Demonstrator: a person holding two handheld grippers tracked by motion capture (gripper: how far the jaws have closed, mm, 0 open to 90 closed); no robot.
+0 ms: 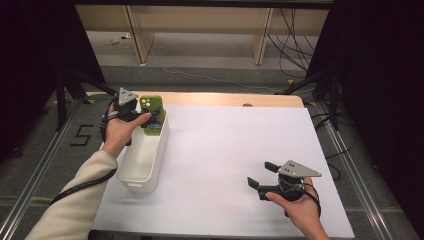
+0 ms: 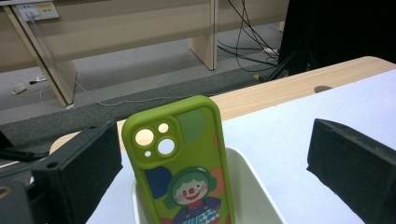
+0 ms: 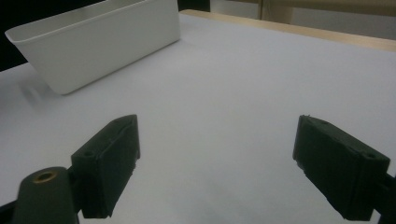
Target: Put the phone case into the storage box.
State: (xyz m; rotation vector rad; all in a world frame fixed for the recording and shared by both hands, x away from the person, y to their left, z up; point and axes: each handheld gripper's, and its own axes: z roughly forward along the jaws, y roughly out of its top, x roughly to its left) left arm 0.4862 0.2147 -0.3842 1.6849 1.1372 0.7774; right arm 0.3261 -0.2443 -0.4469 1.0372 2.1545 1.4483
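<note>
Your right claw (image 1: 261,175) nearest, near worktop's (image 1: 225,150) front right corner, jaws spread, nothing between. Green phone case (image 1: 152,114) stands upright, long axis vertical, in white bin (image 1: 142,170) at far left edge. Left claw (image 1: 131,111) right beside it, jaws spread either side, pads apart from case. Left hand nearer.

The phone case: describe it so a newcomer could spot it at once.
Start at the white bin on the table's left edge. At its far end, between the left gripper's open jaws, a phone case stands upright. It is bright green with a clown cartoon and camera cutouts.
</note>
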